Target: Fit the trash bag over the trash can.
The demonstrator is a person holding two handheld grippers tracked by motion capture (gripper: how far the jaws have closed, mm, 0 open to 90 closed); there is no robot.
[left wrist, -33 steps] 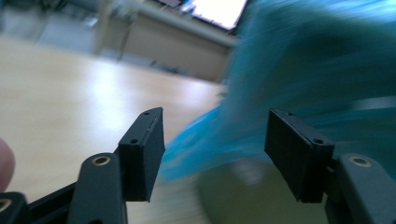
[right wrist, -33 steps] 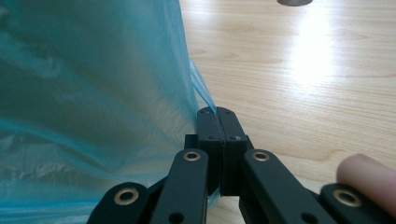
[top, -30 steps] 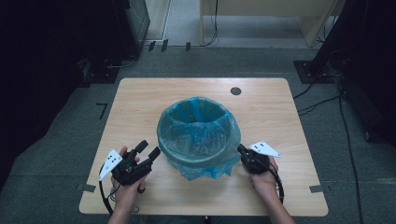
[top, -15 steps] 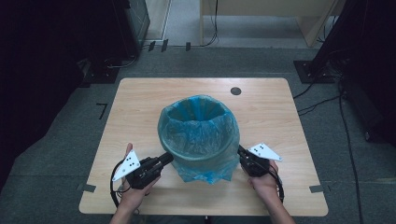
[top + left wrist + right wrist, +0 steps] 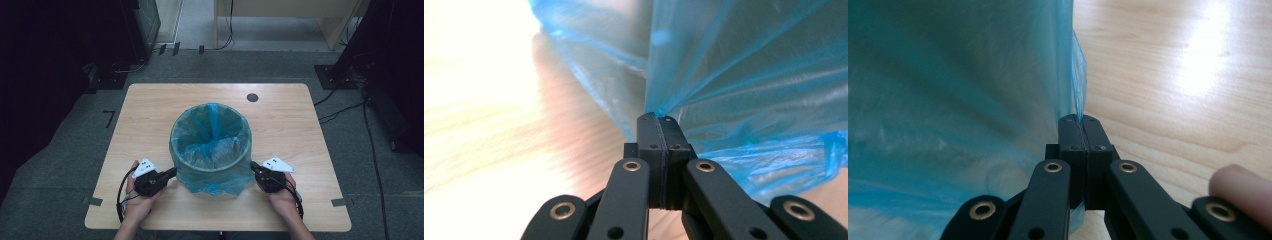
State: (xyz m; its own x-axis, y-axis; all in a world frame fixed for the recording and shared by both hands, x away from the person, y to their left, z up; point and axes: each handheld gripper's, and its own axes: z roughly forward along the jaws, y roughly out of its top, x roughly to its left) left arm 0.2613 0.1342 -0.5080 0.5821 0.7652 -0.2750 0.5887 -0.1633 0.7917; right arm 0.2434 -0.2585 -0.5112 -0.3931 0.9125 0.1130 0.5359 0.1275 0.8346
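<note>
A round bin lined with a blue plastic bag [image 5: 212,145] stands in the middle of the wooden table [image 5: 150,110]. The bag's skirt hangs down over the bin's outside. My left gripper [image 5: 174,172] sits low at the bin's left side; its jaws have just been closing and now pinch a fold of the blue bag [image 5: 704,80] between the pads [image 5: 649,131]. At the bin's right side my right gripper [image 5: 253,166] is shut on the bag's film [image 5: 948,90], with a thin blue edge caught at its fingertips [image 5: 1094,131].
A small dark round hole [image 5: 252,97] lies in the table at the far right. Cables [image 5: 345,107] run over the floor to the right. Dark furniture [image 5: 60,45] stands at the left, beyond the table.
My left gripper has gone from open and apart from the bin to low against its left side, shut on the bag. The right gripper has stayed where it was.
</note>
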